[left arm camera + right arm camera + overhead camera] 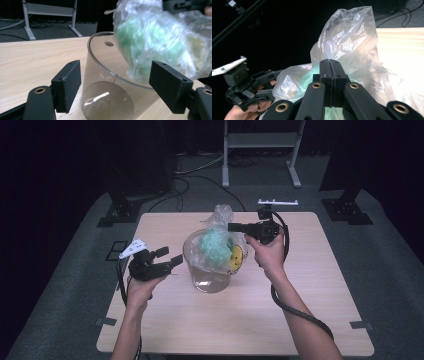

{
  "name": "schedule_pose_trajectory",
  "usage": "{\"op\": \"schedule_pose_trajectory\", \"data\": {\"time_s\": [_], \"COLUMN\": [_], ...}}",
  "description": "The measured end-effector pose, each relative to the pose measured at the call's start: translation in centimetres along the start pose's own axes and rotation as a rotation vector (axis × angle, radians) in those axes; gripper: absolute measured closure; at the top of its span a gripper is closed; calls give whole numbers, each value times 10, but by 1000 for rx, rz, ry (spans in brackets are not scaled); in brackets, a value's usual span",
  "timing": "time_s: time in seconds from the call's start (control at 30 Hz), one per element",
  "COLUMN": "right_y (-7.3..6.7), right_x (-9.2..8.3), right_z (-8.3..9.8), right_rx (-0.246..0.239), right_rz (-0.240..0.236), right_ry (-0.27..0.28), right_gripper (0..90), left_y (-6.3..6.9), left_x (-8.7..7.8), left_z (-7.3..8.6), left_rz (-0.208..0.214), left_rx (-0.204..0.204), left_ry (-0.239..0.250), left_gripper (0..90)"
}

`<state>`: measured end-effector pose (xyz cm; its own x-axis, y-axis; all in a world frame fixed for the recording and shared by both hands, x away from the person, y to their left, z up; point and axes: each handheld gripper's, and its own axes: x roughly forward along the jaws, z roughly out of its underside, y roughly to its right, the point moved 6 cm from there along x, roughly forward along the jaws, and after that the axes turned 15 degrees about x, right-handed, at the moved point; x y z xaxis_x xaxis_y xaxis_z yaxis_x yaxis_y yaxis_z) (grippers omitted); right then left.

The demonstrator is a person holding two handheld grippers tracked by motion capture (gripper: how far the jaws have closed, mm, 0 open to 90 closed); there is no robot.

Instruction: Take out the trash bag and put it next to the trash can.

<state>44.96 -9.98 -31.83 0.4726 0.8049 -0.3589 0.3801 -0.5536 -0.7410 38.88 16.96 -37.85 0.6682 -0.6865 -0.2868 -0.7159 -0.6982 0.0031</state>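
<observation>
The right gripper (239,227) reaches in level from the right with its jaws pressed together on the clear plastic bag (220,240), which sits in the mouth of the clear round container (207,272) just beyond its tips on the wooden table (300,285). The left gripper (169,259) hovers just left of the container, jaws spread wide and angled toward its wall. Inside the bag there's something green and something yellow, blurred in the left gripper view, hard to identify.
</observation>
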Motion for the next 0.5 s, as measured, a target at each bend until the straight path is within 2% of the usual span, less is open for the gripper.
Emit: {"op": "schedule_pose_trajectory", "data": {"time_s": [0.23,0.5], "right_y": [-9,-16], "right_x": [-11,-27], "right_z": [-7,-15], "right_rx": [-13,-14], "right_rz": [-23,-39], "right_ry": [22,49], "right_gripper": [900,900], "left_y": [-1,2], "left_x": [1,4], "left_z": [11,13], "left_rz": [-13,-21], "left_rx": [-21,-19], "left_ry": [-11,-13], "left_gripper": [174,141]}}
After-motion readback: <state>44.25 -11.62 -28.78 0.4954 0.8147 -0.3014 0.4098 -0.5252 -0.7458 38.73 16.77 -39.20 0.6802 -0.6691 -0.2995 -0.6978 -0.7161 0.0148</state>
